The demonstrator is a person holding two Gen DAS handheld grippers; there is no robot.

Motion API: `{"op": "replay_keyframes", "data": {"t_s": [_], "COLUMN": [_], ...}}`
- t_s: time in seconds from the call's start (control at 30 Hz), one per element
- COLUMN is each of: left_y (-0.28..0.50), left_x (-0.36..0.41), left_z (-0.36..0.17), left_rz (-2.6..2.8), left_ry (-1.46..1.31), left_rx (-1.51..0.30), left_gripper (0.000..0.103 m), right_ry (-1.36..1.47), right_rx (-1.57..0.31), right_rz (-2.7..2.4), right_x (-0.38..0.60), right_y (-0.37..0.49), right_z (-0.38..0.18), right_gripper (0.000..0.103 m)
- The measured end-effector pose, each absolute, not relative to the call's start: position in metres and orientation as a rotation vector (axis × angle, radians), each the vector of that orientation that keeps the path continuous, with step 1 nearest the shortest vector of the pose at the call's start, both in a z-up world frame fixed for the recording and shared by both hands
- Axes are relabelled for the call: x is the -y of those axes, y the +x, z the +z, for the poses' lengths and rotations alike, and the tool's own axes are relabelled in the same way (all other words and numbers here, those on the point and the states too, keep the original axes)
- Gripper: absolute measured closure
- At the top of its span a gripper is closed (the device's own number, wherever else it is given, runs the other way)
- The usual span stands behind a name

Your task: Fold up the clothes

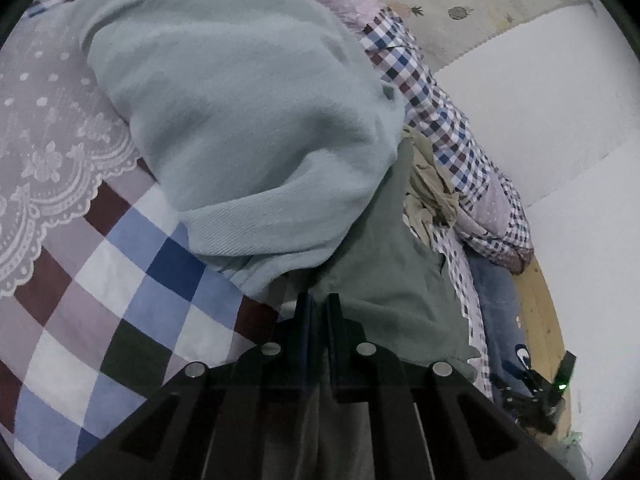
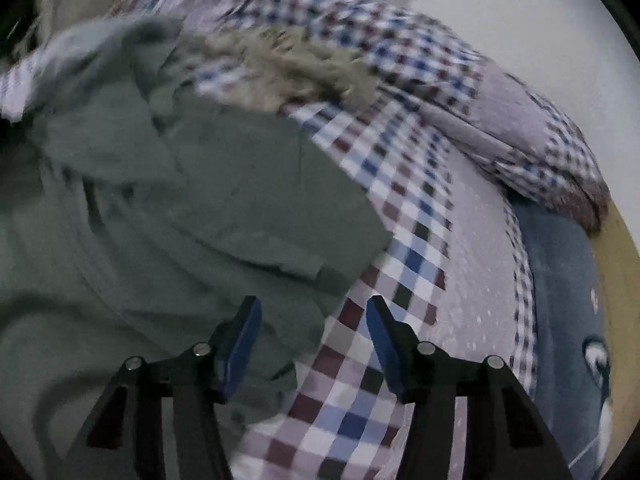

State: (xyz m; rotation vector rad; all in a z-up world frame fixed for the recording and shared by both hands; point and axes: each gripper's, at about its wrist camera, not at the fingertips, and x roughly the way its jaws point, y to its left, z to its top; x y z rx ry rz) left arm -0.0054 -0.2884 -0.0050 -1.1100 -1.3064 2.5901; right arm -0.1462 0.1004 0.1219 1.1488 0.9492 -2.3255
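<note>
The left gripper (image 1: 318, 304) is pinched narrow on the dark green shirt (image 1: 384, 276), half hidden under a pale sweater (image 1: 248, 120). The right gripper (image 2: 314, 312) gapes wide over the bed (image 2: 400, 216), blurred.

Both wrist fisheyes close above the checked bedspread (image 1: 132, 288) (looking forward along fingers), sharing the grey-green garment (image 2: 192, 208)

Motion blur is smearing the whole right wrist view, softening the dark green garment (image 2: 180, 200) and the beige cloth (image 2: 296, 64). The pale blue garment (image 1: 240, 120) is hiding the checked bedspread (image 1: 120, 300) beneath; the frame edge is cutting off both.
</note>
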Motion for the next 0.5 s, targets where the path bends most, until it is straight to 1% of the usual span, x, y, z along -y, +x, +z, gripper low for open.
{"op": "replay_keyframes", "data": {"t_s": [0.2,0.23,0.3,0.37,0.5], "left_y": [0.0,0.002,0.002,0.002,-0.003], "left_x": [0.294,0.297,0.297,0.297,0.292], "left_z": [-0.008,-0.008,-0.009,-0.01,-0.009], "left_rz": [2.603,2.602,2.601,2.599,2.599], "left_ry": [-1.135,-1.135,-1.135,-1.136,-1.122], "left_rx": [1.298,1.299,1.303,1.308,1.312], "left_gripper": [0.097,0.097,0.097,0.097,0.097], "right_ry": [1.164,1.164,1.159,1.116,0.854], "right_rx": [-1.234,-1.281,-1.37,-1.445,-1.437], "right_rz": [-2.121,-2.082,-2.015,-2.042,-2.303], "right_x": [-0.078,-0.073,-0.063,-0.059,-0.065], "right_y": [-0.165,-0.169,-0.174,-0.174,-0.155], "right_z": [0.079,0.072,0.061,0.064,0.112], "right_gripper": [0.053,0.058,0.099,0.1,0.1]}}
